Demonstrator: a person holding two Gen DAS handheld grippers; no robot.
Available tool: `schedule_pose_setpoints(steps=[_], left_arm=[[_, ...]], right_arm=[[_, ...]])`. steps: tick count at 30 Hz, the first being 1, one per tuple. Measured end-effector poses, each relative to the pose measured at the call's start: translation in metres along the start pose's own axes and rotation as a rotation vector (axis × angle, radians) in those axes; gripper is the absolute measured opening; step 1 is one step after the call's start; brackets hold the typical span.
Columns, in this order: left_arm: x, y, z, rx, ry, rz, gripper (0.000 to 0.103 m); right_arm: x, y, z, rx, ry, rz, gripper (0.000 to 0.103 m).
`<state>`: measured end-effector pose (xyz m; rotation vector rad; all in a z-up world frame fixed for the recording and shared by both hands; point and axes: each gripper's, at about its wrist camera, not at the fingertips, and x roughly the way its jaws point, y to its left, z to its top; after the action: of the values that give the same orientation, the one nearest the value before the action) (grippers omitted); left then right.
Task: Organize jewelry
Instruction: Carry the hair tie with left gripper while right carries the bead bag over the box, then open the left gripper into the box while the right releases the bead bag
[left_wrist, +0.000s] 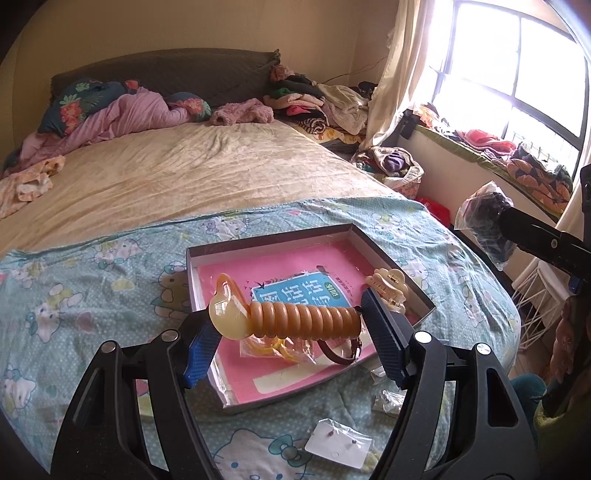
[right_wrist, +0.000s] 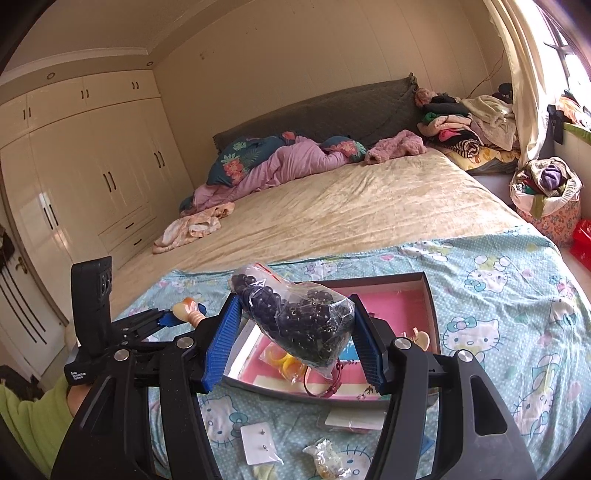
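My left gripper (left_wrist: 288, 321) is shut on an amber spiral hair tie with a heart end (left_wrist: 295, 317), held above the shallow pink-lined box (left_wrist: 273, 240). My right gripper (right_wrist: 295, 332) is shut on a clear bag of dark beads (right_wrist: 295, 325), held above the same box (right_wrist: 430, 295). The bag also shows in the left wrist view (left_wrist: 484, 218), off to the right. In the box lie a beige claw clip (left_wrist: 389, 288), a bag with yellow rings (left_wrist: 273, 349) and a brown strap (left_wrist: 341, 356).
The box rests on a Hello Kitty sheet (left_wrist: 92, 288) on the bed. An earring card (left_wrist: 338, 445) and small clear bags (right_wrist: 327, 458) lie on the sheet in front of the box. Clothes piles, a laundry bag (right_wrist: 546, 199) and a window are at the right.
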<state>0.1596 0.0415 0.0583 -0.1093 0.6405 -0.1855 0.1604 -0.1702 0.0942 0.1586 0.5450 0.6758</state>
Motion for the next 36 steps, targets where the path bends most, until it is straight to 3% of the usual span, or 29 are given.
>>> schedule_pose_setpoints(steps=[14, 24, 36], left_arm=[[0.033, 0.003, 0.007, -0.008, 0.022, 0.018, 0.064], [0.059, 0.0, -0.009, 0.01, 0.08, 0.034, 0.064], [0.079, 0.004, -0.039, 0.015, 0.156, 0.056, 0.064]], right_arm=[[0.044, -0.027, 0.009, 0.038, 0.043, -0.039, 0.057], [0.074, -0.059, -0.016, 0.104, 0.116, -0.069, 0.057], [0.106, -0.065, -0.05, 0.121, 0.2, -0.085, 0.057]])
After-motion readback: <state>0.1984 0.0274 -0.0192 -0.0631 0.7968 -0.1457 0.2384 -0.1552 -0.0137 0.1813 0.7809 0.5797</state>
